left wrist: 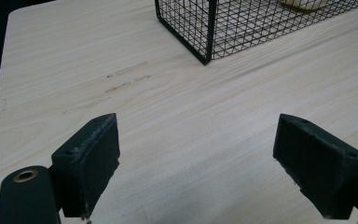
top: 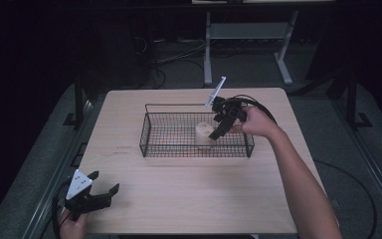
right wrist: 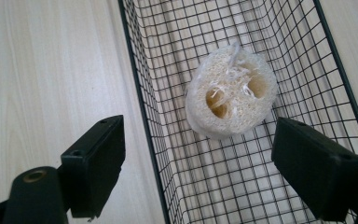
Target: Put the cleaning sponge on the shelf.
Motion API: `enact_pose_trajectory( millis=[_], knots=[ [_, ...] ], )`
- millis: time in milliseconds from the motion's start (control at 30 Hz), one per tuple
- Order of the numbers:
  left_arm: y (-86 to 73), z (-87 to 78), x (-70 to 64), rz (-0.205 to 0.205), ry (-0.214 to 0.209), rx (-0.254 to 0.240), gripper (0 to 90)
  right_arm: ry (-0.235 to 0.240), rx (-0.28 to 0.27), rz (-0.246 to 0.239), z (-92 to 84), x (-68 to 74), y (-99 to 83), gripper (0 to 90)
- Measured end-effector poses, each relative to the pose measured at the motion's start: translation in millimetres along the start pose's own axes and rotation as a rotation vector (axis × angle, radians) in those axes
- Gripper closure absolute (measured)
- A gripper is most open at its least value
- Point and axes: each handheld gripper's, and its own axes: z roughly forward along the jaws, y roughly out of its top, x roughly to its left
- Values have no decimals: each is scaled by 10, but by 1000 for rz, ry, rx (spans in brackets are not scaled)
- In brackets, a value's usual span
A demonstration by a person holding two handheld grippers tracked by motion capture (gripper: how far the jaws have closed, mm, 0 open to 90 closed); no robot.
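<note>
Object: pale round loofah sponge slice point(right wrist: 231, 95) with two brownish holes in its face; it lies flat on the floor of the black rectangular wire-mesh basket point(top: 151, 125), toward the basket's right end.
Basket position: centre of the light wooden surface point(top: 189, 194), long axis across the table.
Right hand-held gripper point(top: 218, 130): above the basket's right end, angled down toward the sponge; jaws wide, nothing between them, no contact with the sponge.
Key relation: in the right gripper view the sponge lies ahead of the jaws and between their lines, nearer the right-hand jaw; the left-hand jaw stands outside the basket wall.
Left hand-held gripper point(top: 97, 195): at the near left corner of the surface, jaws wide and empty, well apart from the basket.
Nearer hand: the right.
Judgement: a descent needs both jaws inside the basket wall.
</note>
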Motion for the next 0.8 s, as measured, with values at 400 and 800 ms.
enact_pose_trajectory(
  millis=[400, 800],
  knots=[
    [2, 3, -7, 3, 0, 2, 137, 7, -15, -6, -70, 143, -152, 169],
    [0, 3, -8, 2, 1, 1, 137, 4, -21, -17, -111, 302, -270, 169]
  ],
)
